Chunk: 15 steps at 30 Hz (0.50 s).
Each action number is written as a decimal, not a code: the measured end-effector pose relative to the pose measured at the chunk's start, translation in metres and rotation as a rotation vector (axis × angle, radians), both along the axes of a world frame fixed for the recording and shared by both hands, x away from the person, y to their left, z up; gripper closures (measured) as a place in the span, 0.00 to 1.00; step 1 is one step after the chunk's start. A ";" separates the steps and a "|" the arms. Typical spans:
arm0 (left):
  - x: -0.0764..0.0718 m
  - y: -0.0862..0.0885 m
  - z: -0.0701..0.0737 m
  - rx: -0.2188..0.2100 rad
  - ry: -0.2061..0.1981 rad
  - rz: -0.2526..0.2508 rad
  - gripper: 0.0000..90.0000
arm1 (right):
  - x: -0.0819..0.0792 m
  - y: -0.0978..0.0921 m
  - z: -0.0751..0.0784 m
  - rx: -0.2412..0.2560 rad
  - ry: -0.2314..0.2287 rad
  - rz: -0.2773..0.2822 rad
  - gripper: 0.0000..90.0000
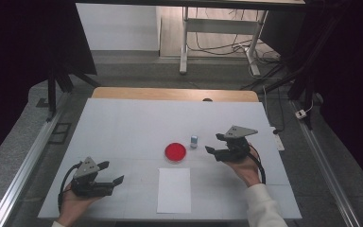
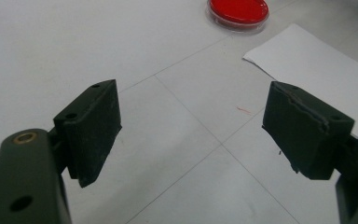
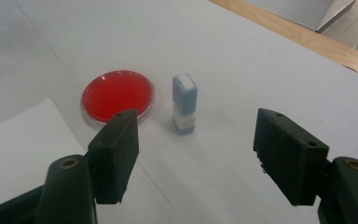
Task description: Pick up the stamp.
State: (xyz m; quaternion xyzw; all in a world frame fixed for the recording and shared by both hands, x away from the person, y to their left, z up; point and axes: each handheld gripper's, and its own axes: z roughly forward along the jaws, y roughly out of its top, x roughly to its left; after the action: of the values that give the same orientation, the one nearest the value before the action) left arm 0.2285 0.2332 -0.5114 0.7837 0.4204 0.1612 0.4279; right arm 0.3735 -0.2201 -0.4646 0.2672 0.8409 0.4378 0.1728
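Over on the left, the left gripper [image 1: 108, 175] hovers low above the white table [image 1: 123, 123], jaws spread wide with nothing between them. Its own view looks past those jaws to the red dish [image 2: 237, 11] far ahead and a corner of the paper sheet [image 2: 321, 70]. Centre stage, the sheet lies at the near edge, the dish just beyond it. Right beside the dish stands the small blue-and-white stamp [image 1: 194, 141], upright. The right gripper [image 1: 214, 144] sits near it, jaws apart; that gripper's view brings out the stamp's blue cap and white base, a mere speck from above.
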 end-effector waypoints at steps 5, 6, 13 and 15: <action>0.000 0.000 0.000 -0.001 0.002 -0.003 0.21 | 0.005 0.007 0.004 0.010 0.008 0.008 0.35; 0.001 0.000 0.000 -0.001 0.003 -0.004 0.21 | 0.005 0.010 0.005 0.006 0.007 0.011 0.36; 0.000 0.000 0.000 0.003 0.001 -0.004 0.21 | 0.013 0.023 0.010 -0.023 0.004 0.022 0.37; 0.000 0.001 0.000 0.001 0.000 -0.004 0.21 | 0.016 0.026 0.010 -0.036 0.009 0.021 0.37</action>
State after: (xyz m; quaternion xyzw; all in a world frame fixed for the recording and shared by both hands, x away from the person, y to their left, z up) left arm 0.2285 0.2341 -0.5111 0.7845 0.4189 0.1607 0.4281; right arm 0.3896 -0.1941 -0.4548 0.2570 0.8521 0.4234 0.1692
